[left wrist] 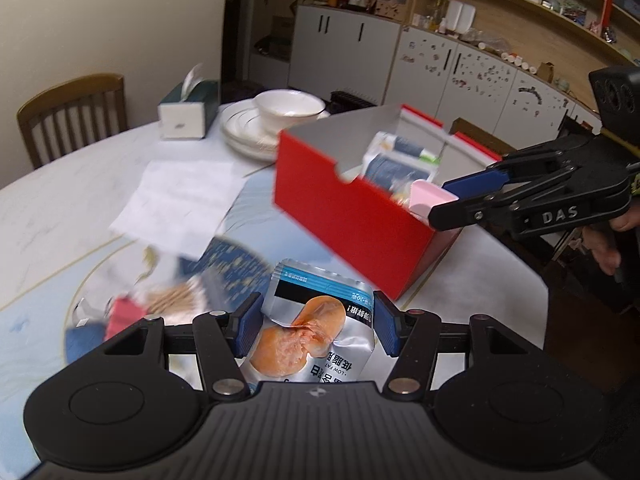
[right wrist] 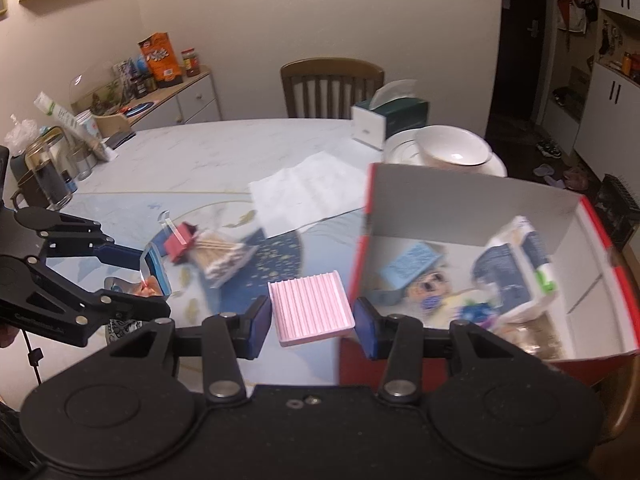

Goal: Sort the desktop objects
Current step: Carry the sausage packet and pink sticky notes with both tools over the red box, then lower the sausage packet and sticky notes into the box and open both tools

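Note:
My left gripper (left wrist: 316, 328) is shut on a silver snack packet (left wrist: 320, 320) with an orange meat picture, held above the table. In the right wrist view the same left gripper (right wrist: 154, 284) shows at the left with the snack packet (right wrist: 154, 270) between its fingers. My right gripper (right wrist: 312, 330) is shut on a pink ribbed tray (right wrist: 310, 306), just left of the open red box (right wrist: 472, 184). From the left wrist view the right gripper (left wrist: 444, 202) holds the pink ribbed tray (left wrist: 430, 196) over the near corner of the red box (left wrist: 352, 216), which holds several packets.
On the table lie a cotton swab pack (right wrist: 224, 258), a small red box (right wrist: 180, 242), a blue patterned mat (right wrist: 280, 256) and white paper (right wrist: 304, 192). Behind stand a tissue box (right wrist: 388, 120), a bowl on plates (right wrist: 452, 152), a chair (right wrist: 332, 88) and jars (right wrist: 44, 172) at the left.

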Available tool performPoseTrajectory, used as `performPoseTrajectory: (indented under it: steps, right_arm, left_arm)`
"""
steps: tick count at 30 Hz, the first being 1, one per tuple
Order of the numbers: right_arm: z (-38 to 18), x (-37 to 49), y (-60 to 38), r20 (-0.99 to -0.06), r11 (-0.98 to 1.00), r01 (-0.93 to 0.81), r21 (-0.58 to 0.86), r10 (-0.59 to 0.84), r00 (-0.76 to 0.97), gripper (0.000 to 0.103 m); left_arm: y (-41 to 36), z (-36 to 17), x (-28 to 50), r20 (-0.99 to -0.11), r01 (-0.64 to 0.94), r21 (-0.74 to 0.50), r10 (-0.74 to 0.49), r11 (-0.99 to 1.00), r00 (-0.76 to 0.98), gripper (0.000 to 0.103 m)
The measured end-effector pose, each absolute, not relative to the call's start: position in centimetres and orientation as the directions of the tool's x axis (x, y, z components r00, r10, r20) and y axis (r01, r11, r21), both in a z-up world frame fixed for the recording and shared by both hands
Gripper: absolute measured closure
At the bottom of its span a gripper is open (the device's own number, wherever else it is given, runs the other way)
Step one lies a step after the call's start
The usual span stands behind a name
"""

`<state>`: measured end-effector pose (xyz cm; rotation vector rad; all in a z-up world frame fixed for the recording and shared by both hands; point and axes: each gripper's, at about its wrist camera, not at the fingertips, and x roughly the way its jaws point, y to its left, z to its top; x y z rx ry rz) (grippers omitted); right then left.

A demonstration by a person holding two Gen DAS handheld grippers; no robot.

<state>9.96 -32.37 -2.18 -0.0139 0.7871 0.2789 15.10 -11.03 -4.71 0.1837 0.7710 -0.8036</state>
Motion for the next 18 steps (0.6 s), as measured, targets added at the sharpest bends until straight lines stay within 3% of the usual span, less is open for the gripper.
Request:
performPoseTrajectory:
  steps: [18]
  right_arm:
    - [-2.1, 11.4, -42.8, -0.676, 0.978, -0.196, 0.072, 0.192, 0.712, 0.059]
  left_arm:
    - [-23.5, 0.4, 17.6, -0.618, 0.770, -0.077, -0.637, 0.633, 0.462, 0.046]
